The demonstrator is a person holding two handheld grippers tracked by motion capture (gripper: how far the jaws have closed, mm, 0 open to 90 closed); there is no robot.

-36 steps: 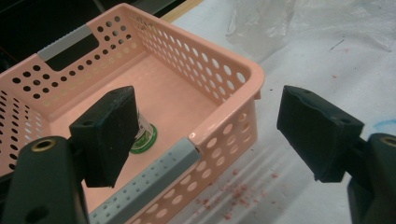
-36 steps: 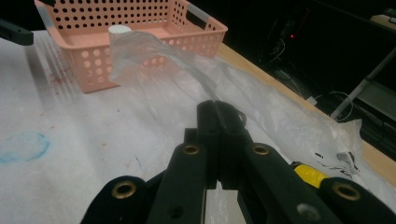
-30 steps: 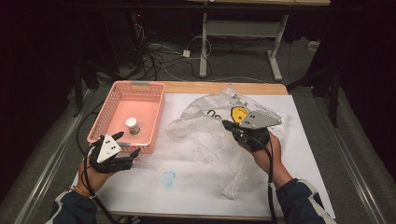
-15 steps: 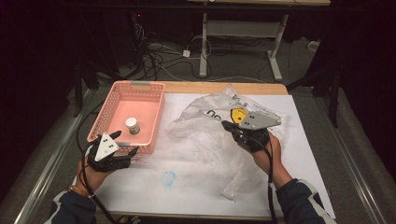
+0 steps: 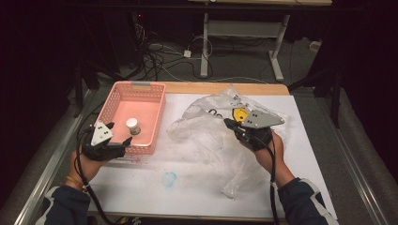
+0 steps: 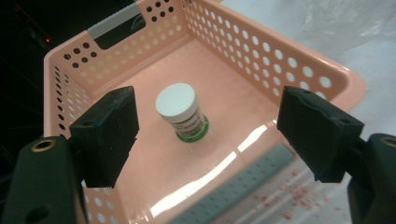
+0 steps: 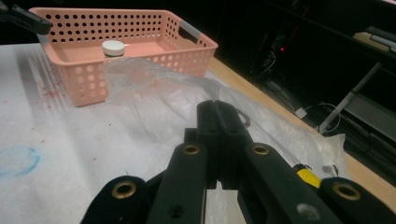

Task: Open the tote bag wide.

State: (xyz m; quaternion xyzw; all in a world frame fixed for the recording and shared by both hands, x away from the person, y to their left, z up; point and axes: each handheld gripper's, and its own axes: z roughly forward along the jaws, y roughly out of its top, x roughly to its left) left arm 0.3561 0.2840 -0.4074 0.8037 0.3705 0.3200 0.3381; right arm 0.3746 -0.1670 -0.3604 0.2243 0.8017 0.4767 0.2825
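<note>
L tool (image 6: 205,135) rose, jaws wide, empty, over jar (image 6: 181,111); R tool (image 7: 218,135) clenched.

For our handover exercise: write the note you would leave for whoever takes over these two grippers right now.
Left gripper: open, empty, at the near end of the pink basket.
Right gripper: shut, on the clear plastic bag; whether film is pinched cannot be told.
Small white-lidded jar: upright on the basket floor.
Done: one jar is in the basket.
Left: probably empty the bag of whatever remains; its contents cannot be made out.
</note>
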